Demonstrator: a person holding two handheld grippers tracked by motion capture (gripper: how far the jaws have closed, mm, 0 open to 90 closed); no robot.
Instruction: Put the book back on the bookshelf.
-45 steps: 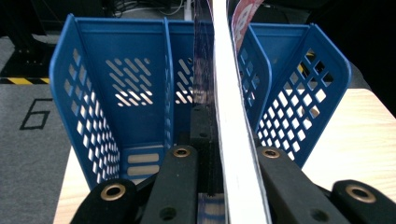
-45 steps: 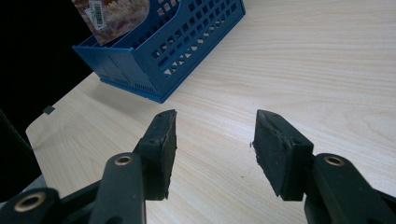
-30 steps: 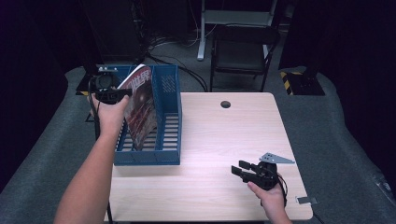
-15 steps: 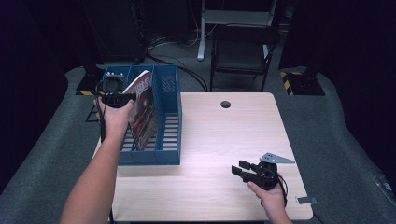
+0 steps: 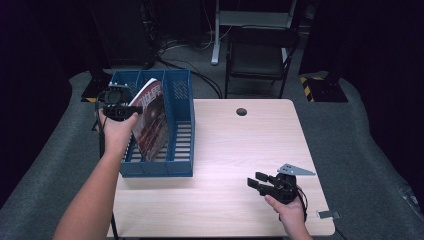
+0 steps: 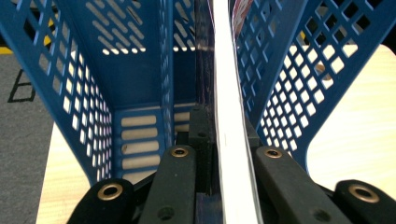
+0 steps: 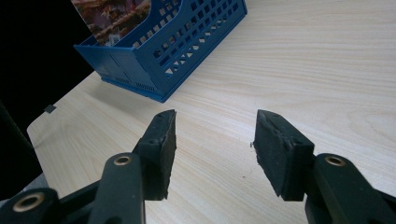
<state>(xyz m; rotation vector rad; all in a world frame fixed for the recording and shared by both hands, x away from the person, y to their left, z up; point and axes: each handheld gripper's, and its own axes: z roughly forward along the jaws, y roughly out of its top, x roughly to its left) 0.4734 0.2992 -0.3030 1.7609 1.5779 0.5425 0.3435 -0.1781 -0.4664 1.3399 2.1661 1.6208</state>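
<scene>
A magazine (image 5: 150, 122) with a dark pictured cover stands tilted inside the blue slotted file rack (image 5: 156, 169) at the table's left. My left gripper (image 5: 129, 111) is shut on the magazine's upper left edge, above the rack's left side. In the left gripper view the magazine's white page edge (image 6: 229, 93) runs straight up between the black fingers (image 6: 200, 135), and the rack's walls (image 6: 135, 70) rise on both sides. My right gripper (image 5: 257, 182) rests low over the table's near right part, open, with bare wood between its pads (image 7: 161, 140). The rack (image 7: 168, 51) lies ahead of it.
The light wooden table (image 5: 235, 150) has a round cable hole (image 5: 241, 111) near its far edge. A dark chair (image 5: 257, 57) and a white desk frame stand behind the table. Grey carpet surrounds it, with cables on the floor at the far left.
My left hand with the magazine has come slightly down and nearer in the rack. The right gripper has stayed where it was.
</scene>
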